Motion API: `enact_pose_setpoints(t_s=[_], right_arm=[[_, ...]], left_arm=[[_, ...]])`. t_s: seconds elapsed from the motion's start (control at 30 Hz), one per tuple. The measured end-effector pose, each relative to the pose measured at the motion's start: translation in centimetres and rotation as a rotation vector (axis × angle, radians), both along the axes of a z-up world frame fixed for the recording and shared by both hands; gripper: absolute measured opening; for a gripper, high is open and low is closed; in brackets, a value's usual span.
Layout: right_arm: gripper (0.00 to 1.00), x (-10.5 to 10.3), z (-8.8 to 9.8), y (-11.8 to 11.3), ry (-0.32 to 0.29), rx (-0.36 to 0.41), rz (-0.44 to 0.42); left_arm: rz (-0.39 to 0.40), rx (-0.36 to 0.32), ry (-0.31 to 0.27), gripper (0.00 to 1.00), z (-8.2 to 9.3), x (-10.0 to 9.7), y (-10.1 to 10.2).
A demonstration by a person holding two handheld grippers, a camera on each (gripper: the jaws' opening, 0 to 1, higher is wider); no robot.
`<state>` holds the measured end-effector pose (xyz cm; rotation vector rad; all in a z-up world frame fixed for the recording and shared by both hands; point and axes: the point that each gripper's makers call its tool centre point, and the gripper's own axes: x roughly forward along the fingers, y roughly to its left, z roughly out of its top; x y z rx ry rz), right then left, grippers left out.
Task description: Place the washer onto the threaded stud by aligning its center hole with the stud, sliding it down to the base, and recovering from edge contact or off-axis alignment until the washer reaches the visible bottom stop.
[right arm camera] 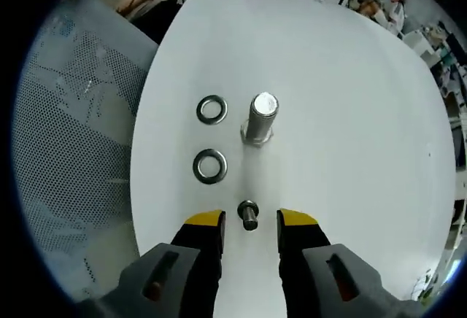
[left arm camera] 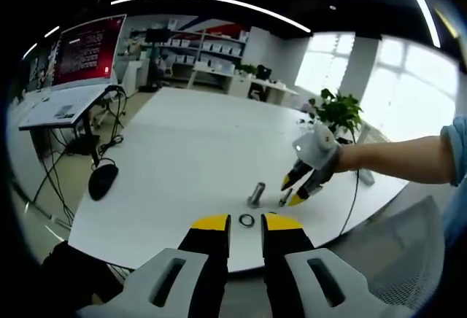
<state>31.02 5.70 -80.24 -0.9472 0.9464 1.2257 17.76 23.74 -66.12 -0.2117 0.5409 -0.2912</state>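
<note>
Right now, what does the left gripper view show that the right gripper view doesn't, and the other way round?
Left gripper view: the right gripper, open beside the stud, plus a plant, a monitor and a mouse.
Right gripper view: two washers lying flat beside the stud, apart from it.
Both: the white table, the upright stud, a small bolt and at least one washer.

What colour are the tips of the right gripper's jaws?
Yellow tips on black jaws of the right gripper, clearest in the right gripper view.
</note>
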Motion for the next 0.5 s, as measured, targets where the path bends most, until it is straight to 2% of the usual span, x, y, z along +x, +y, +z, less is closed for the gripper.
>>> enact_pose_setpoints(t_s=[0.1, 0.2, 0.27, 0.33, 0.37, 0.43, 0.5], right_arm=[[0.31, -0.6, 3.1, -0.2, -0.031, 0.106, -0.053], [0.32, -1.7, 5.6, -0.8, -0.035, 0.168, -0.088], [0.32, -2.6, 7.9, -1.4, -0.043, 0.230, -0.122], [0.32, -3.0, 10.4, -2.5, -0.060, 0.304, -0.185], [0.32, -3.3, 12.1, -3.1, -0.055, 0.374, -0.233], [0.32, -4.2, 14.6, -4.1, -0.038, 0.488, -0.302], [0.32, -4.9, 16.4, -5.3, -0.043, 0.560, -0.352]], left_arm=[[0.001, -0.004, -0.007, 0.14, 0.1, 0.0, 0.0], [-0.004, 0.001, -0.001, 0.14, 0.0, -0.1, -0.1], [-0.014, 0.009, 0.010, 0.14, -0.2, -0.3, -0.2], [-0.014, -0.001, -0.018, 0.14, 0.3, -0.1, -0.2], [-0.012, -0.010, -0.031, 0.14, 0.5, 0.0, -0.2], [-0.018, -0.003, -0.015, 0.14, 0.3, -0.2, -0.2], [-0.034, 0.017, 0.014, 0.14, -0.2, -0.4, -0.4]])
